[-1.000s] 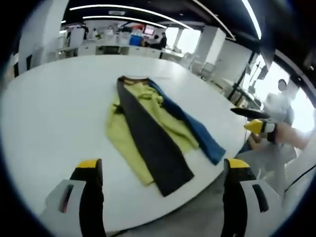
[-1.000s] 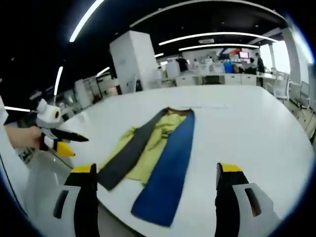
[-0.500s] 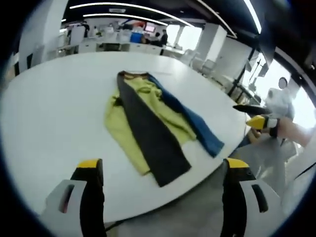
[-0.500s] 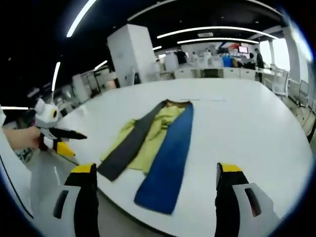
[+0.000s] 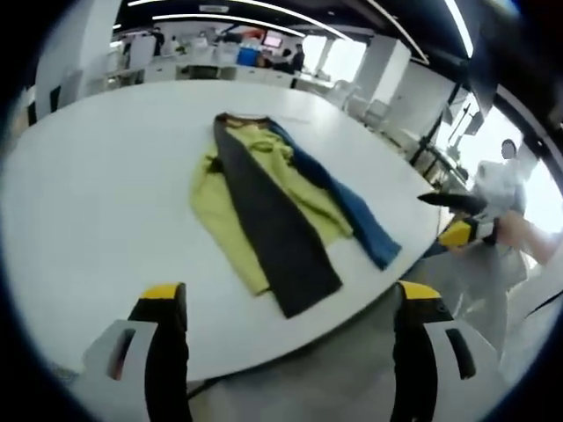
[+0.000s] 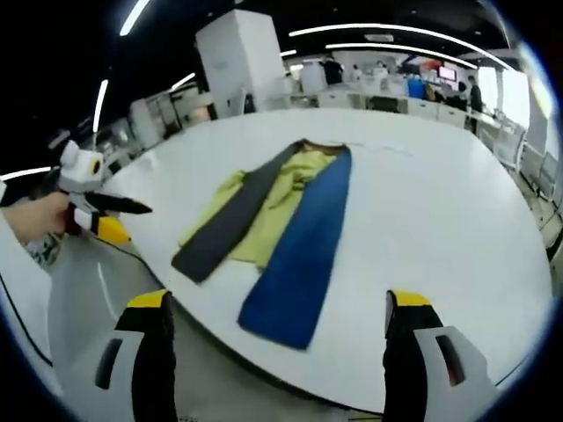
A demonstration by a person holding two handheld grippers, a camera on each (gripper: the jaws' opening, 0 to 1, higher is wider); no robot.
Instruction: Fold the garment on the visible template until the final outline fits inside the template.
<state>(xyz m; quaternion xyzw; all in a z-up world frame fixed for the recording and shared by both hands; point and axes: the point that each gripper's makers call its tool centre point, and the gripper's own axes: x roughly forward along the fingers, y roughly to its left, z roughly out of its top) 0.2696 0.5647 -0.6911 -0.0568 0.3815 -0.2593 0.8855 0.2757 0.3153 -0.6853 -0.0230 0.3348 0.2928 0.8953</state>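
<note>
1. On the white table (image 5: 88, 202) the garment (image 5: 264, 198) lies flat and long, running away from the near edge toward the table's middle. In the right gripper view it (image 6: 273, 211) shows three lengthwise bands: a dark grey panel (image 6: 233, 215), a yellow-green middle (image 6: 277, 207) and a blue panel (image 6: 303, 242).
2. No template outline can be made out on the tabletop in either view.
3. Both tools are off the cloth. The left gripper (image 5: 286, 299) has its jaws spread wide with nothing between them, hovering short of the near table edge. The right gripper (image 6: 274, 303) is likewise spread and empty, just outside the near edge beside the blue hem.
4. The left gripper also appears at the left of the right gripper view (image 6: 110, 211), held in a hand (image 6: 35, 220).
5. Judged by its drape, the fabric is light and limp. It should bend wherever it is lifted, sag between two holds, and slide easily on the smooth table.
6. The best holds look like the near hem corners: the grey panel's end (image 5: 308, 294) for the left tool and the blue panel's end (image 6: 273, 321) for the right.
7. Pinching one layer only, close to the corner, should keep the panels from bunching as the hem is carried toward the collar (image 6: 317, 143).
</note>
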